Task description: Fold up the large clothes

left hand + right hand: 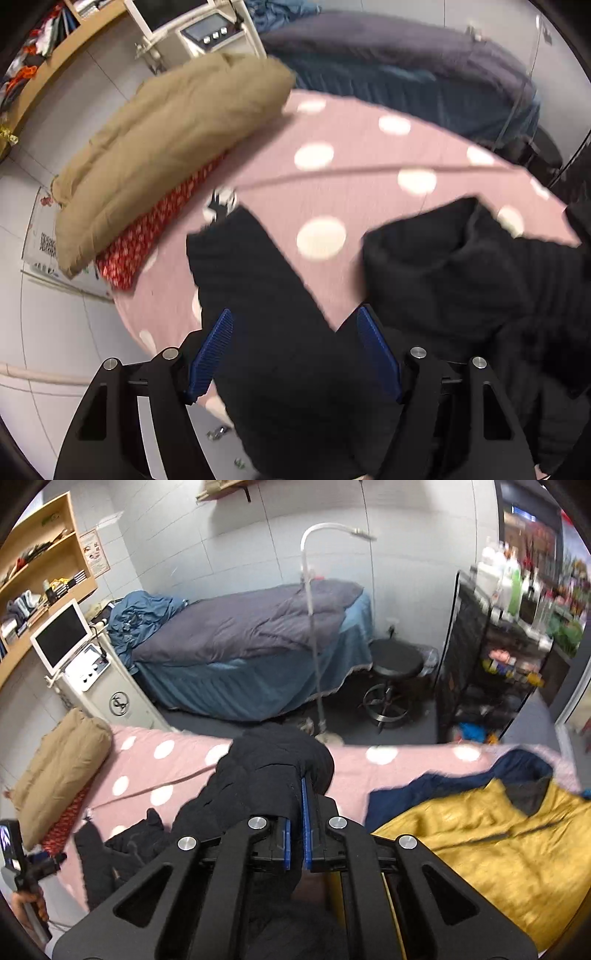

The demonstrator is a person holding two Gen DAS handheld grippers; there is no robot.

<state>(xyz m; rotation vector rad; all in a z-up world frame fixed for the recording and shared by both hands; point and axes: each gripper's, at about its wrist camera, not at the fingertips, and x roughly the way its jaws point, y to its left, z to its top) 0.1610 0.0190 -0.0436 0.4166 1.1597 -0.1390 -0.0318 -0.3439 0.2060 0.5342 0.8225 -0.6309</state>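
One black garment (273,771) bunched, right gripper (296,786) clamping it, left gripper (295,325) released.

Even indoor light, soft shadows; motion blur in both views; strong fisheye bending, dark corners.

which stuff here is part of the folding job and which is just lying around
Part of the job:
black garment
right gripper, shut on it
left gripper, open above it
pink dotted bed cover as the work surface

Just lying about:
tan pillow
yellow jacket
black stool
grey-blue bed
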